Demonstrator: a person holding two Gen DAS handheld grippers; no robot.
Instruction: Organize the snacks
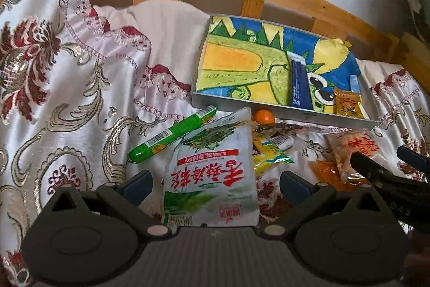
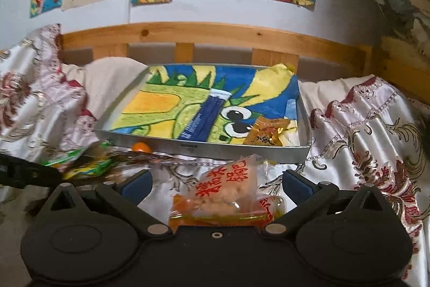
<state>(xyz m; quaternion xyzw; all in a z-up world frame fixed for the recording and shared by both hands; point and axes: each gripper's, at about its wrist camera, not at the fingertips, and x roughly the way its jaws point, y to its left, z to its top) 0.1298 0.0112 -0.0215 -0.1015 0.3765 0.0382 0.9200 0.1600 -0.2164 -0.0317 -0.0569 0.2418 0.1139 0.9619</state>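
Sorting looks barely begun: the tray holds only a blue stick and an orange-brown packet. On the bedspread in front of it lie a white bag, a green tube, a yellow-green pack, a small orange ball and a red-lettered pouch. Left gripper gapes empty around the bag; right gripper gapes around the pouch, neither yet gripping.

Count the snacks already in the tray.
2. A blue stick pack lies across the middle of the tray; an orange packet sits in its near right corner. None appear hidden.
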